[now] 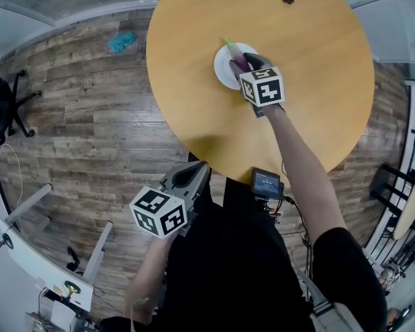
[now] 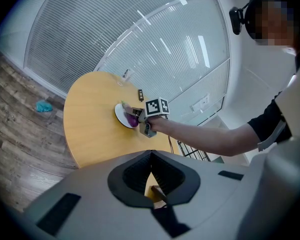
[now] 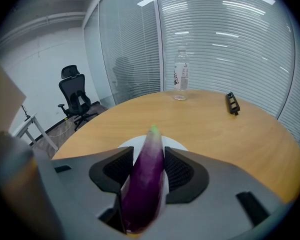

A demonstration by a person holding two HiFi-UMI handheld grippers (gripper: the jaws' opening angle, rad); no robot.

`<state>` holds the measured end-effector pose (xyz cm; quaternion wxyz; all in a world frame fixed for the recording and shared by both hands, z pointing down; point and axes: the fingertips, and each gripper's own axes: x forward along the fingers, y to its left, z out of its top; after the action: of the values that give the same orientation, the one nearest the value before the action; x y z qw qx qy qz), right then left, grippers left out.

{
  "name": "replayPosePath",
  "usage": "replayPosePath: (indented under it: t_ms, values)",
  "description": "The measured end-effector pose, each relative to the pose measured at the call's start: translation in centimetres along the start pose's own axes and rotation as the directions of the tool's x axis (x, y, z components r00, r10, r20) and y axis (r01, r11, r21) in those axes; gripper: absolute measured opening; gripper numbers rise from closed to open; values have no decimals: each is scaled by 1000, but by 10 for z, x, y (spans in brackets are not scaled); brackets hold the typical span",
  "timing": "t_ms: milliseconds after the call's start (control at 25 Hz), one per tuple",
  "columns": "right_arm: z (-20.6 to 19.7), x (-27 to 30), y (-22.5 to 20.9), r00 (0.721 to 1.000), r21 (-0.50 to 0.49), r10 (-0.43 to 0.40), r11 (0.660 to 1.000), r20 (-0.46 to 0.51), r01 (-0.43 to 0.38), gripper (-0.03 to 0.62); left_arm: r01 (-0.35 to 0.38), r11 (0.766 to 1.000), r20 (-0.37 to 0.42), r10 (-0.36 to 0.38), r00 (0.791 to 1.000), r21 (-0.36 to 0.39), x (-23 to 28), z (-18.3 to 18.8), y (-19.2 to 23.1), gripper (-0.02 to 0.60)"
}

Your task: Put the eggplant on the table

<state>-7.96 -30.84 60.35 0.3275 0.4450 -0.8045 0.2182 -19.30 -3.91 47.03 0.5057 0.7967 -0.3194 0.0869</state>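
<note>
The right gripper [image 1: 245, 65] pinches the purple eggplant [image 3: 147, 181] lengthwise between its fingers, the green tip poking past the fingertips over a white plate [image 1: 223, 75] on the table [image 1: 318, 61]. The left gripper [image 2: 151, 154] has its fingers pressed together at the tips, with nothing between them.

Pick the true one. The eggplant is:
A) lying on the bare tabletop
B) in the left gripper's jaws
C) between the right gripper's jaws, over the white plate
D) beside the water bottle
C: the right gripper view shows the eggplant clamped between the pads of the right gripper, its green tip over the white plate.
</note>
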Motion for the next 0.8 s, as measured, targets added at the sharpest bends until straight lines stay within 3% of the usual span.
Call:
replayPosePath:
  t_ms: [400, 800]
  values:
    - [1, 4, 3, 1000, -75, 1, 997, -21, -3, 204, -2, 1000, 15, 2, 1000, -2, -2, 3, 0, 12]
    - [0, 5, 3, 999, -76, -8, 997, -36, 5, 218, -5, 1000, 20, 5, 1000, -6, -3, 2, 3, 12]
